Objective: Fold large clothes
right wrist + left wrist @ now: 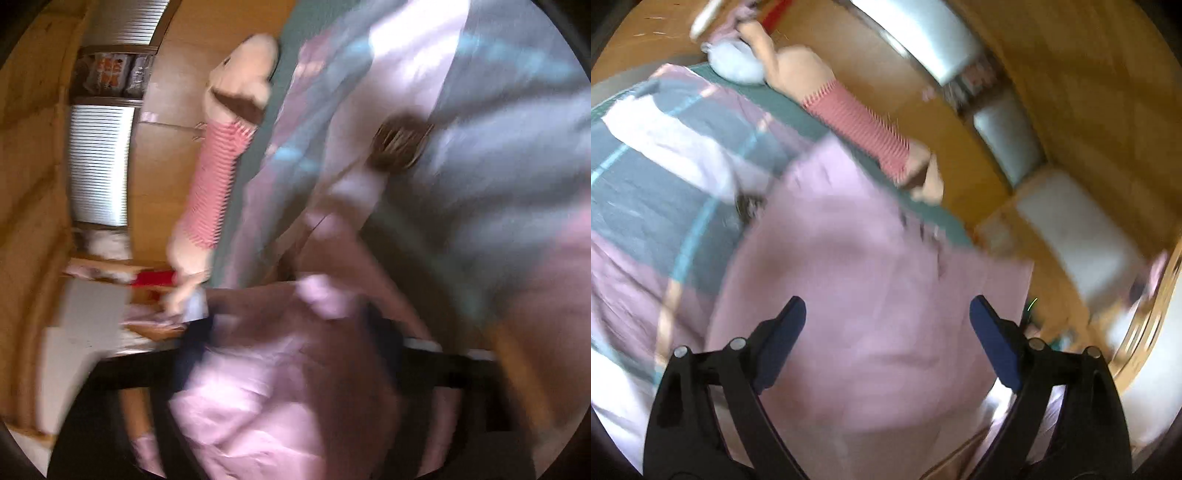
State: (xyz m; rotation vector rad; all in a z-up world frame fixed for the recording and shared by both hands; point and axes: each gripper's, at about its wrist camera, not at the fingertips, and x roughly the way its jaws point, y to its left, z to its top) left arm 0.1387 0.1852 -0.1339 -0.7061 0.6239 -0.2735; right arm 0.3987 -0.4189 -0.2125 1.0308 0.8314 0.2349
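The left gripper (887,317), jaws wide apart, hovers over a large pale pink cloth garment (857,266) spread on a bed with a grey, pink and teal plaid cover (646,206), while the blurred right gripper (291,332) has pink fabric bunched at its jaws, their state unreadable.

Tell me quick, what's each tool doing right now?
Left tool: open, empty, over the pink garment.
Right tool: too blurred, cloth-covered; cannot tell.
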